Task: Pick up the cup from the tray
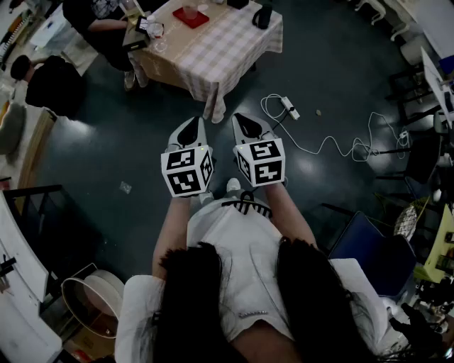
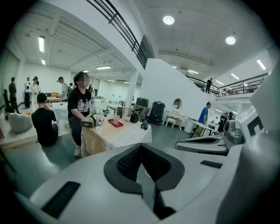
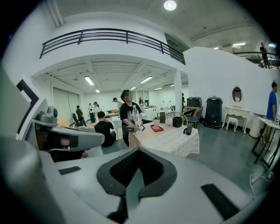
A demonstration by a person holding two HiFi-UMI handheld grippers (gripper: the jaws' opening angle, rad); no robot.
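1. A dark, glossy floor (image 1: 340,85) runs through a big open hall. The person stands on it with both forearms stretched out ahead of the body.
2. The left gripper (image 1: 190,132) and the right gripper (image 1: 248,126) sit level and side by side, just apart. Their marker cubes face up and their noses tip slightly down toward the table (image 1: 234,49).
3. Each gripper view shows its own claw pressed together on nothing: the left (image 2: 146,168) and the right (image 3: 135,173), black pads meeting at a seam. Each view also catches the neighbouring gripper at its edge.
4. Only the head view shows a white cable and power strip (image 1: 289,108) lying on the floor between the grippers and the table.
5. The table has a checked cloth and stands well ahead of both claws. On it lies a red tray (image 1: 190,18) with the cup (image 1: 190,10) upright on it, also seen from the right gripper (image 3: 156,124).
6. A person in a black shirt (image 3: 127,111) is at the table's far left corner.
7. Only the gripper views show the mezzanine railing (image 3: 109,35) and the ceiling lights (image 2: 168,19).
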